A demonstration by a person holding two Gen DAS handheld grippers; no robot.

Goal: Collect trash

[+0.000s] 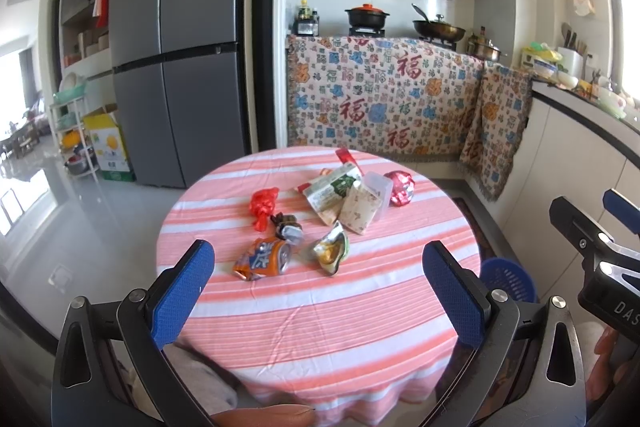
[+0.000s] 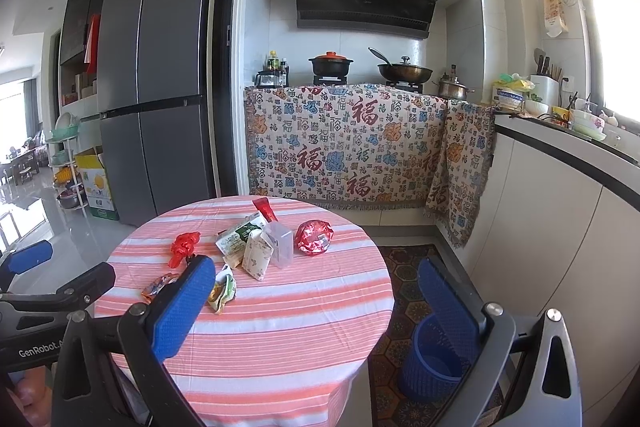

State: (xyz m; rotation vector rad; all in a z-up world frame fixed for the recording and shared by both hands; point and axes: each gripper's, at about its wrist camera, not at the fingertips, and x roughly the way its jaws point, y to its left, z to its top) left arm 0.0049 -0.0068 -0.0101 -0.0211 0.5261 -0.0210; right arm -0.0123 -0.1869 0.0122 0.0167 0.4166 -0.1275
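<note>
Left gripper (image 1: 318, 291) hangs with jaws wide apart and empty above the near edge of the round striped table (image 1: 320, 339); right gripper (image 2: 316, 301) is likewise spread and empty. Nearest trash is one crushed orange can (image 1: 263, 259), ahead and slightly left of the left gripper, long axis running left to right. Counted beyond: one foil wrapper (image 1: 331, 253), one red plastic bag (image 1: 263, 205), one clear plastic box (image 1: 378, 193), one red foil ball (image 1: 400, 187), several pouches. One blue basket (image 2: 434, 363) stands on the floor right of the table, nearer the right gripper.
</note>
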